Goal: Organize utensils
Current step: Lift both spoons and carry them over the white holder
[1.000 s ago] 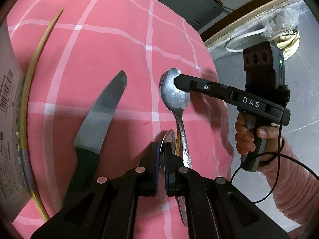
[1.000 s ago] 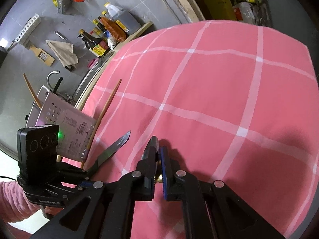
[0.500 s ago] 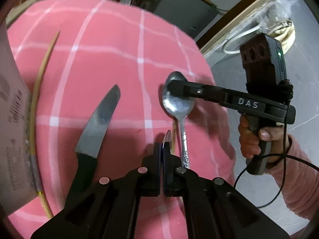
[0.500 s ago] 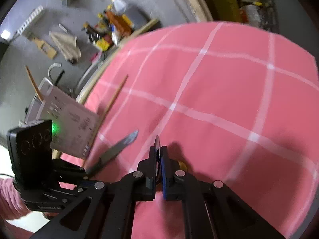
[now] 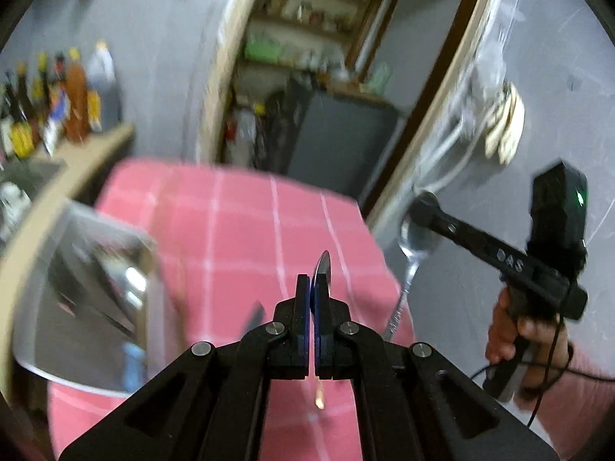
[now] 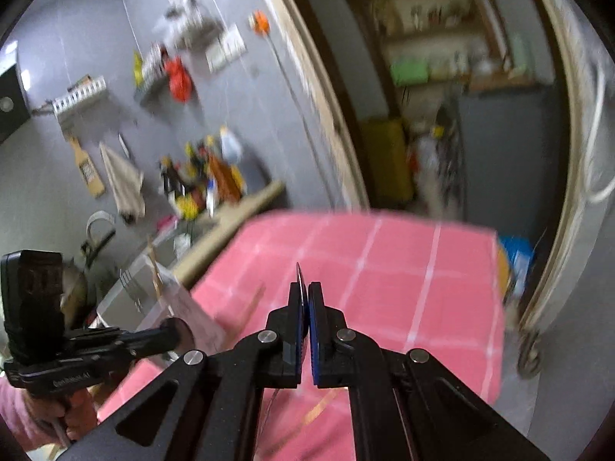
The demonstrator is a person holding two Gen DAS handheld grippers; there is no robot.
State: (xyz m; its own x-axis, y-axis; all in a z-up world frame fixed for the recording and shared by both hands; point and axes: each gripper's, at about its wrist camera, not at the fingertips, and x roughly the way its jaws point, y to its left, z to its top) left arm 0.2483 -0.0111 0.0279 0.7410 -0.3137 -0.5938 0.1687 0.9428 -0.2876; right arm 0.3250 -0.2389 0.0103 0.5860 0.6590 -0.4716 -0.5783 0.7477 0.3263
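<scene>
My left gripper (image 5: pixel 312 292) is shut on the bowl of a small spoon (image 5: pixel 322 269), lifted above the pink checked cloth (image 5: pixel 238 230). My right gripper (image 6: pixel 305 299) is shut on the bowl of a large steel spoon (image 6: pixel 299 280); in the left wrist view that spoon (image 5: pixel 413 246) hangs handle-down from the right gripper (image 5: pixel 424 207), off the table's right edge. The left gripper also shows in the right wrist view (image 6: pixel 173 332) at lower left. The black-handled knife (image 5: pixel 253 317) lies blurred on the cloth below my left fingers.
A steel utensil holder with a paper label (image 5: pixel 88 288) stands at the table's left; it also shows in the right wrist view (image 6: pixel 184 307). A wooden chopstick (image 6: pixel 251 305) lies on the cloth. A shelf of bottles (image 5: pixel 50 107) and a doorway (image 5: pixel 315 88) are behind.
Both grippers have risen off the cloth, each carrying its spoon. The views have tilted up from the tabletop toward the room and are blurred by motion.
</scene>
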